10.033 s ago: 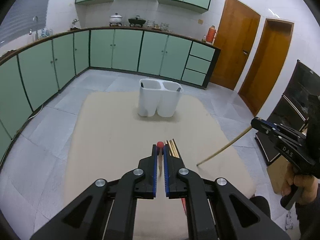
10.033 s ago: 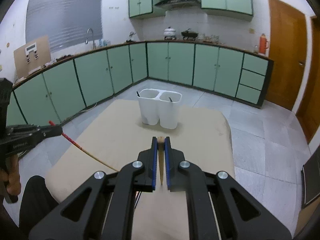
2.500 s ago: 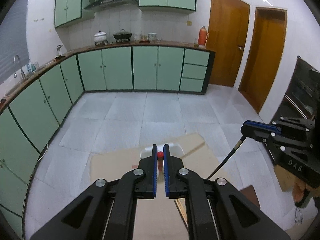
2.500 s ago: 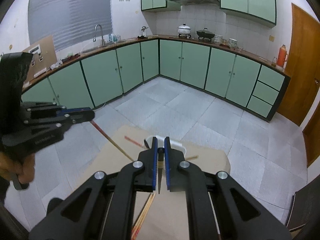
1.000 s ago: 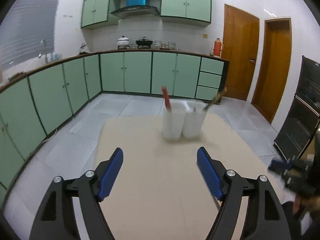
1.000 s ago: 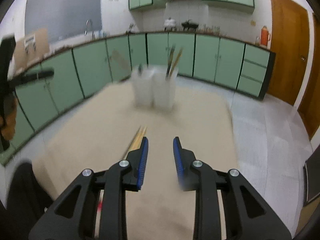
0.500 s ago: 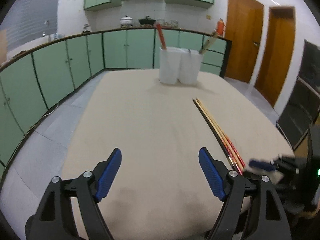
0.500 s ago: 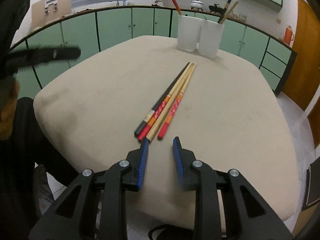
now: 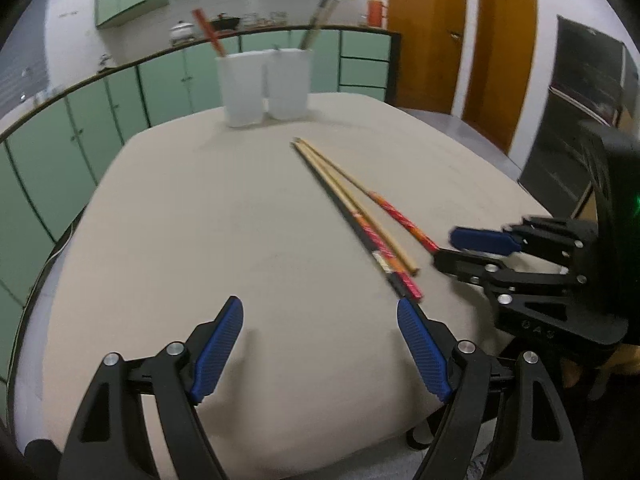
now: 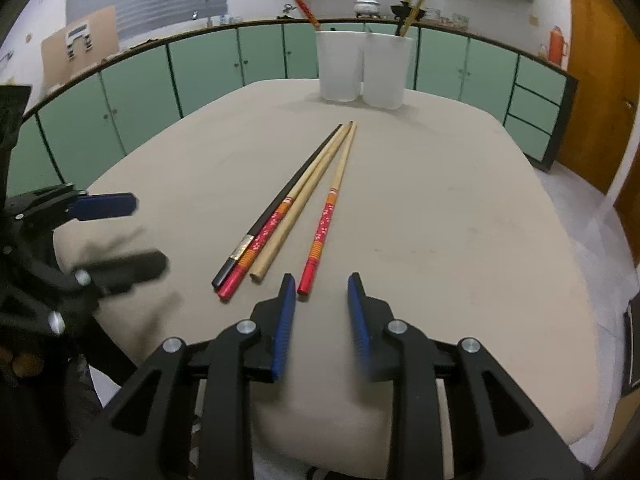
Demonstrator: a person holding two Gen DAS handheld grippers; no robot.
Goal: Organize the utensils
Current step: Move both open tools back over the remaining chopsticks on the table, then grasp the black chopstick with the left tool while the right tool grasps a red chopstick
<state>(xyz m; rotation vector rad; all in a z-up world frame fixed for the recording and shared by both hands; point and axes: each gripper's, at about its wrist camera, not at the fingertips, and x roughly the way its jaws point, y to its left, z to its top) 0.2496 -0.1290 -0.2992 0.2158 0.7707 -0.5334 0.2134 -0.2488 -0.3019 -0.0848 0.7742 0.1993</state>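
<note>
The wide beige cloth-covered desk (image 10: 460, 208) is carrying everything. At its far edge, the white plastic twin-cup utensil holder (image 10: 362, 70) is standing upright, with a red-handled chopstick (image 10: 302, 4) leaning out of its left cup and a dark and a pale stick (image 10: 412, 4) poking from its right cup.

Nearer, four loose chopsticks are lying in a narrow fan, thick ends toward the cameras: a black chopstick (image 10: 288, 188), a red-and-orange patterned chopstick (image 10: 260, 240) and a plain pale wooden chopstick (image 10: 296, 208) are touching side by side, while a second red-and-orange patterned chopstick (image 10: 326, 216) is lying slightly apart on the right.

The step in hand looks like fetching the next pair for the holder. The right tongs (image 10: 322, 300) are standing part-open and empty, with the butt of the separate patterned chopstick sitting just between their tips. The left tongs (image 9: 320, 328) are gaping wide and empty, close to the butts of the three bunched sticks.

Judging from this, the next move is calling for the right tongs to be nudging forward and closing on that thick end, low against the cloth, without dragging the neighbouring sticks.
</note>
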